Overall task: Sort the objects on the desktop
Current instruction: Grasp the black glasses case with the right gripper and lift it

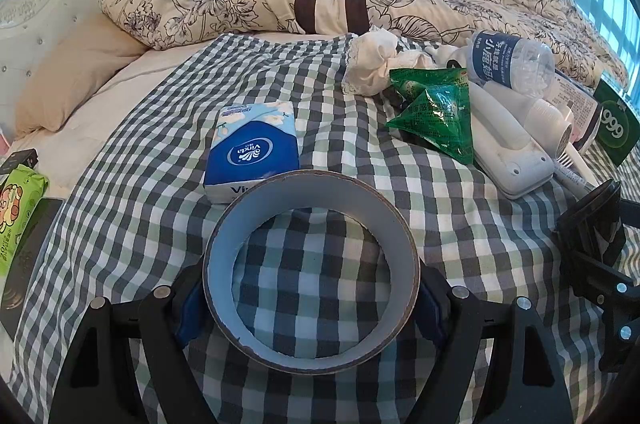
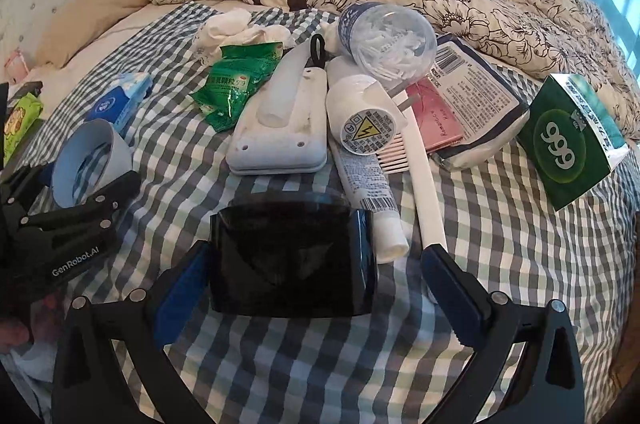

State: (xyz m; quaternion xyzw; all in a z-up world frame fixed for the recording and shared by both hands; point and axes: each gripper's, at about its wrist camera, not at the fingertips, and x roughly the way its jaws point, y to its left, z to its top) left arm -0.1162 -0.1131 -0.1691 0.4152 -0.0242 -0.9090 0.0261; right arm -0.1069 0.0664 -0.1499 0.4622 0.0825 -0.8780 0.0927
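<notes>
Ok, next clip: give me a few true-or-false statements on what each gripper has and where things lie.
1. The left gripper clamps the tape roll. True.
2. Both pads of the right gripper press the black object. False: its right pad stands clear of it.
3. The tissue pack lies on the checked cloth. True.
4. The green 999 box touches the tissue pack. False: it lies well apart.
</notes>
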